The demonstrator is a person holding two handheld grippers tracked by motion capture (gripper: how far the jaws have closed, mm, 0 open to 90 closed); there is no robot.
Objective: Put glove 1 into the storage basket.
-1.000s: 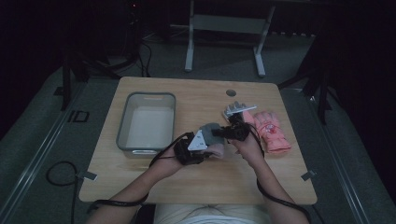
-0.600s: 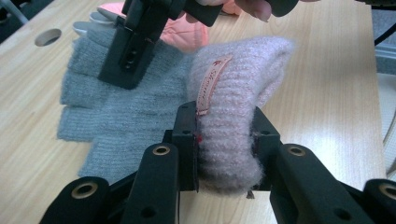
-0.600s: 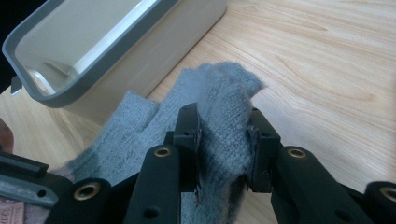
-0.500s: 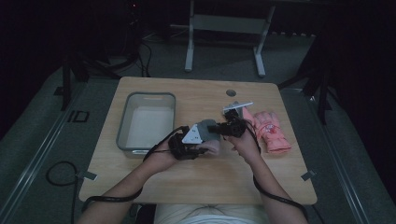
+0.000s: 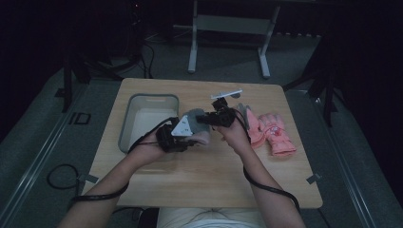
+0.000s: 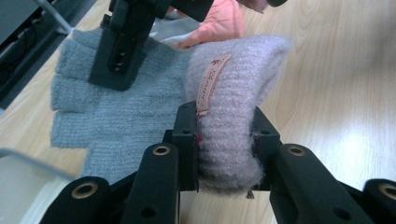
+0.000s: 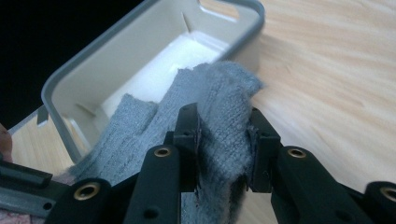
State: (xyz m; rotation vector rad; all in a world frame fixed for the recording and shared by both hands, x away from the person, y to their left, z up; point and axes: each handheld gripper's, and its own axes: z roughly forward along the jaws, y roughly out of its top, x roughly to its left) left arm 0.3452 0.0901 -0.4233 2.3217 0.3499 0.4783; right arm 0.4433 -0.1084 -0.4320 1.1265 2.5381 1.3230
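A knitted glove hangs between both grippers above the table, just right of the bin. Its grey finger end [image 5: 194, 118] is pinched by my right gripper [image 5: 203, 118], which is shut on it. The pale pink cuff [image 5: 202, 138] sits between the jaws of my left gripper [image 5: 192, 137], also shut. In the left gripper view the cuff [image 6: 233, 107] with its small label fills my left gripper [image 6: 225, 135], and the right gripper [image 6: 121, 46] clamps the grey part [image 6: 107, 121]. In the right gripper view grey knit [image 7: 219, 107] bulges between the jaws of my right gripper [image 7: 223, 135].
A grey plastic bin [image 5: 127, 124] with a white floor stands on the left half of the wooden table [image 5: 199, 180]; its near corner [image 7: 140, 60] lies right beyond the grey fabric. A pair of pink gloves [image 5: 273, 133] lies to the right of the hands.
Both hands have risen and moved left toward the bin, carrying the glove between them. Both grips look unchanged.
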